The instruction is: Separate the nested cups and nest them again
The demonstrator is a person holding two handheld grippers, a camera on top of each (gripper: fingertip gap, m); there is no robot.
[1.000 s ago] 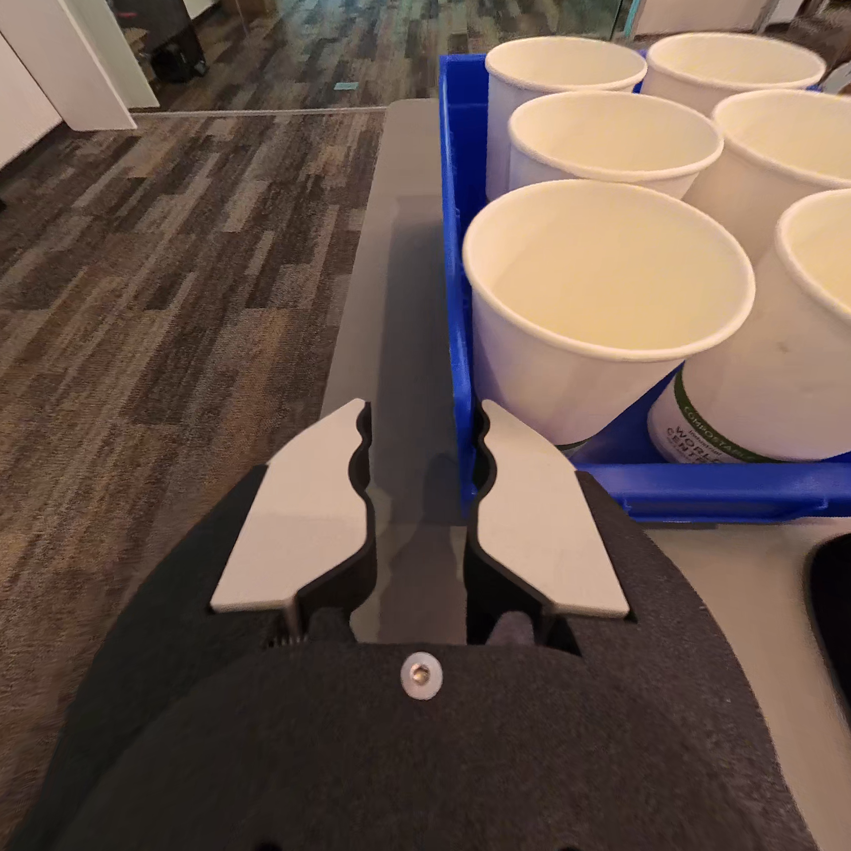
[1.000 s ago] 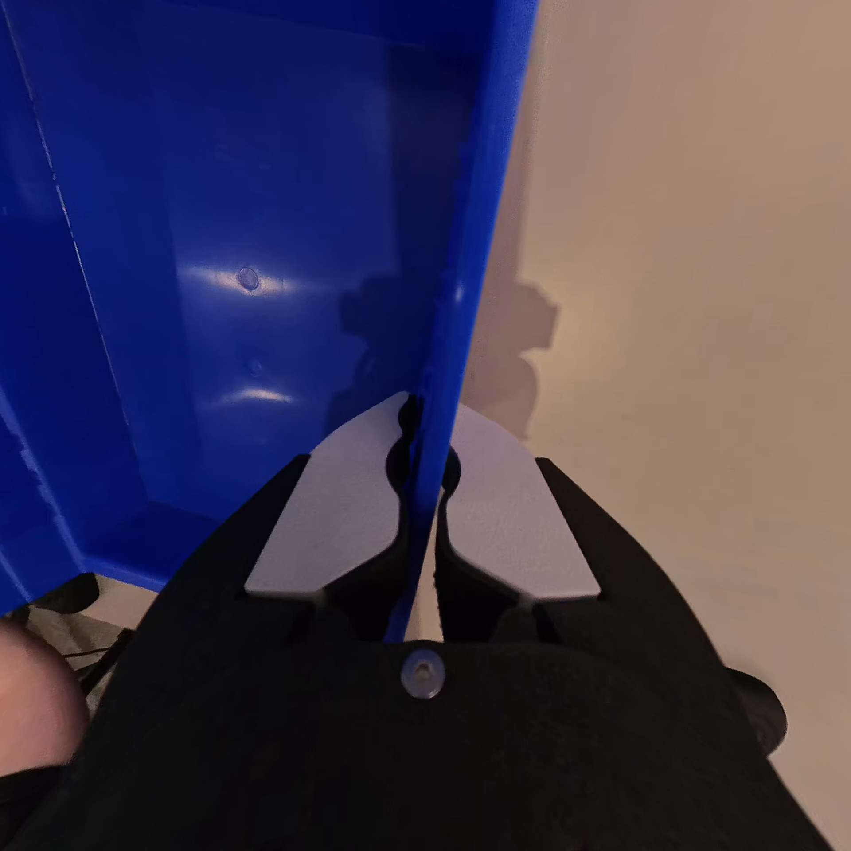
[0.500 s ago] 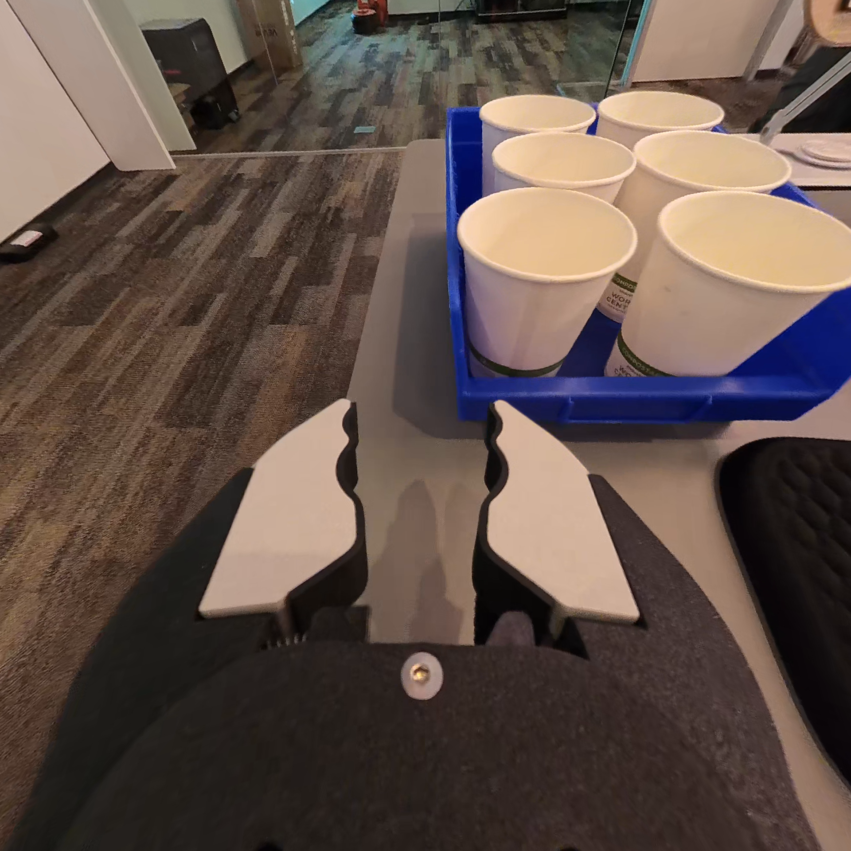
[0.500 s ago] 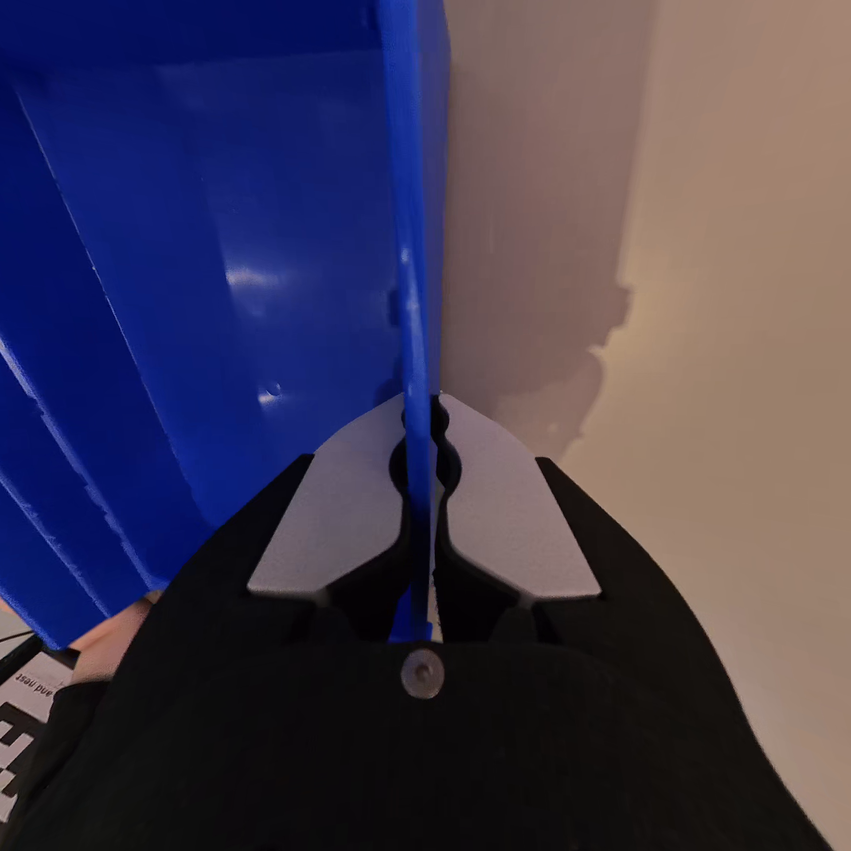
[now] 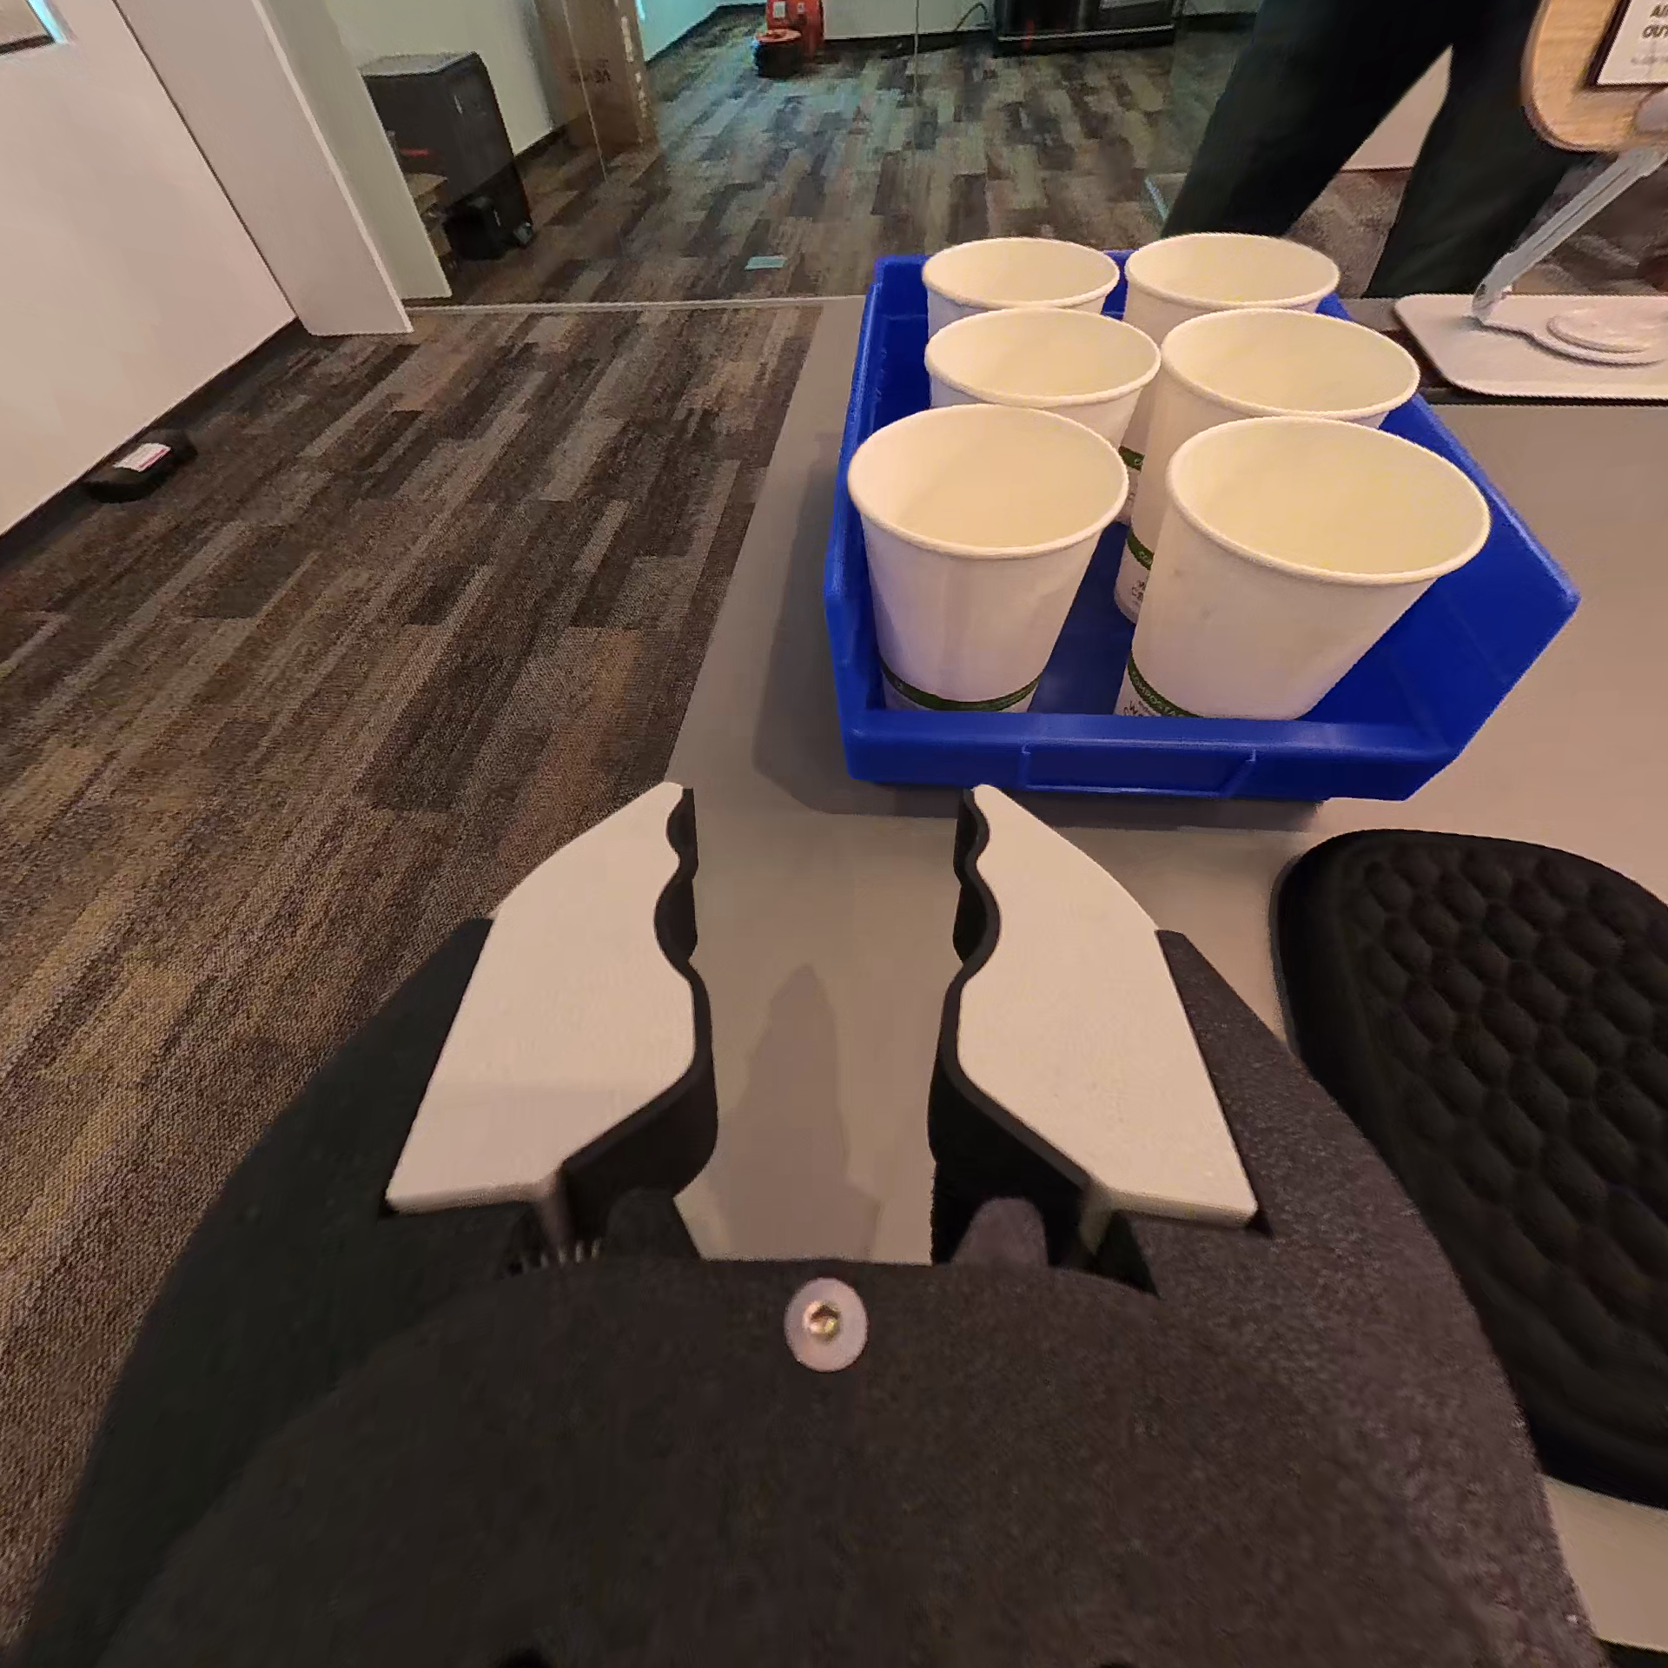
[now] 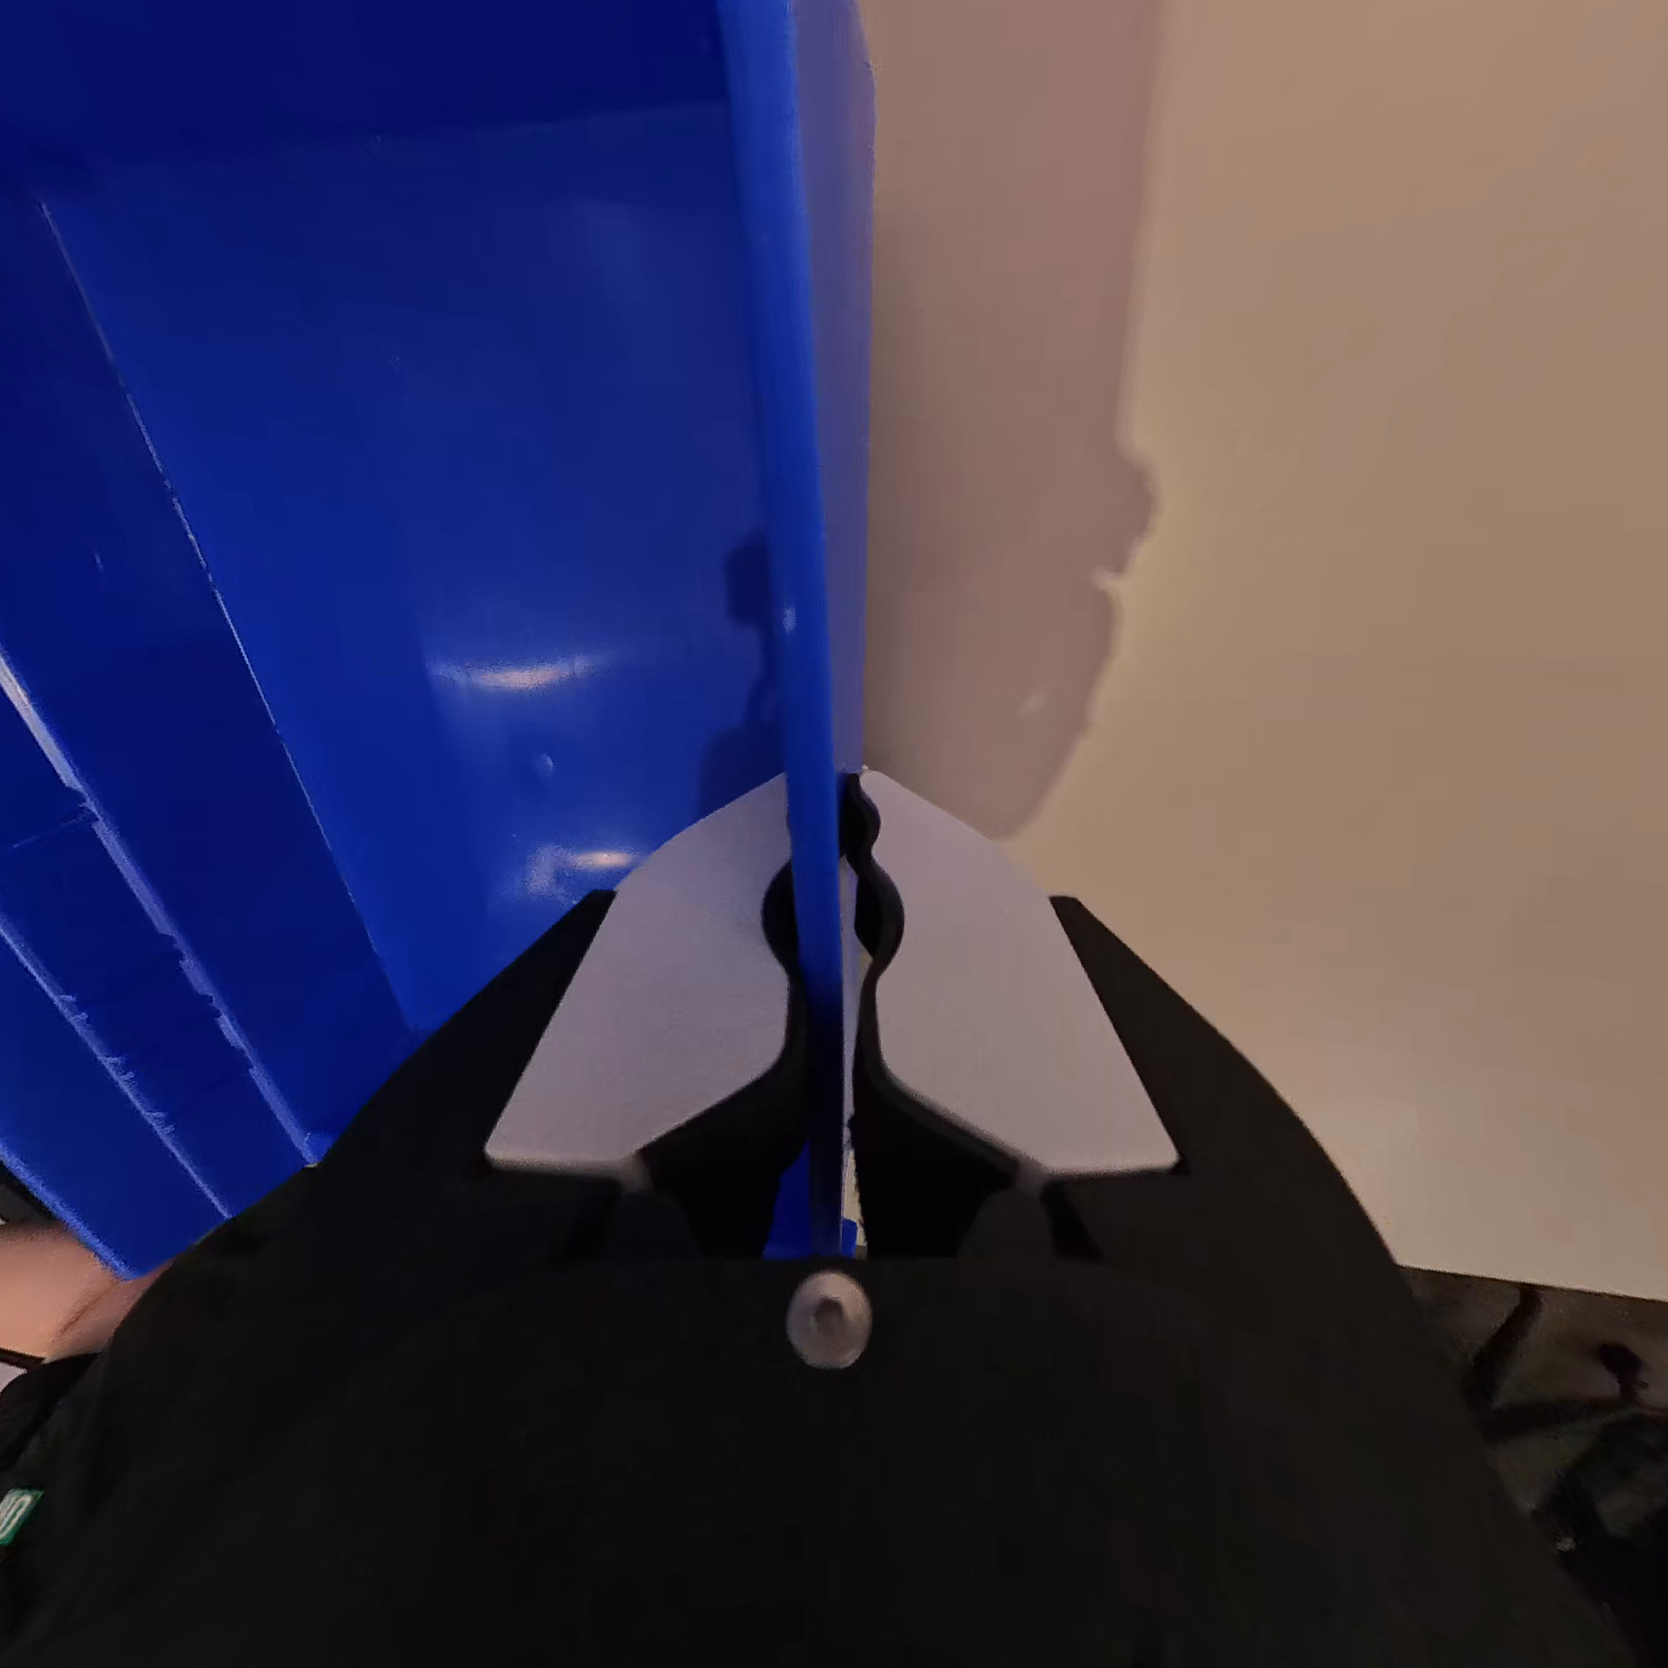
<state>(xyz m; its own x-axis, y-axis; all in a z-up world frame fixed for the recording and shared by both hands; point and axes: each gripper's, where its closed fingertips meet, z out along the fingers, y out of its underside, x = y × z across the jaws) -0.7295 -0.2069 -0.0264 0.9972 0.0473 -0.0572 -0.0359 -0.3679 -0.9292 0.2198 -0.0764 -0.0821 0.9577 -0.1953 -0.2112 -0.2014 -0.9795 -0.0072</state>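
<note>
Before left claw [image 5: 826, 812], blue bin [image 5: 1128, 749], black pad [image 5: 1489, 1083]

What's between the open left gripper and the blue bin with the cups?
Only bare grey table lies between the left gripper and the bin, seen in the left wrist view.

Six upright white cups [image 5: 987, 551] in bin [image 5: 1137, 756]

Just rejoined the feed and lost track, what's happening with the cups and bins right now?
Six white paper cups stand upright in a blue bin on the grey table. The left gripper is open and empty, short of that bin. The right gripper is shut on the thin wall of a blue bin; whether it is the same bin cannot be told. No cup is held.
</note>
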